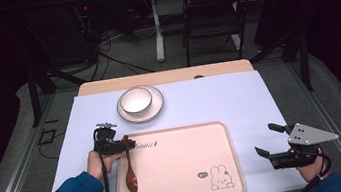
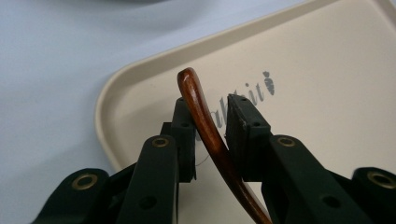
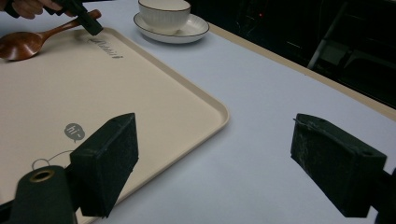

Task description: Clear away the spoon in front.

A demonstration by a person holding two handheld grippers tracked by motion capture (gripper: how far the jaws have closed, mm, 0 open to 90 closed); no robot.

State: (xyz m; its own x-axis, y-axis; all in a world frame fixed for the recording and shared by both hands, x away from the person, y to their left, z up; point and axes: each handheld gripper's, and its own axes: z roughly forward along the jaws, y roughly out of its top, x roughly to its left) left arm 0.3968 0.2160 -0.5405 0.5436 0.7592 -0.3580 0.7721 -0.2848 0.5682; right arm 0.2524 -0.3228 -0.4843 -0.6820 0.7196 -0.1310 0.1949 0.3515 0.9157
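Observation:
A brown wooden spoon [image 1: 131, 180] lies on the beige tray [image 1: 184, 170] near its left rim, bowl toward me. My left gripper [image 1: 124, 144] is shut on the far end of the handle, over the tray's far left corner. In the left gripper view the curved handle [image 2: 194, 93] runs slantwise between the two pads of the left gripper [image 2: 210, 123] and touches both. My right gripper [image 1: 264, 138] stands open above the bare table to the right of the tray, nothing between its jaws [image 3: 212, 140]. The right gripper view also shows the spoon [image 3: 23, 44] and tray [image 3: 116, 93].
A white bowl [image 1: 135, 100] sits on a saucer [image 1: 155, 109] at the back of the pale blue table [image 1: 219, 99], beyond the tray. A rabbit print [image 1: 220, 177] marks the tray's near right corner. Dark table legs and cables stand behind.

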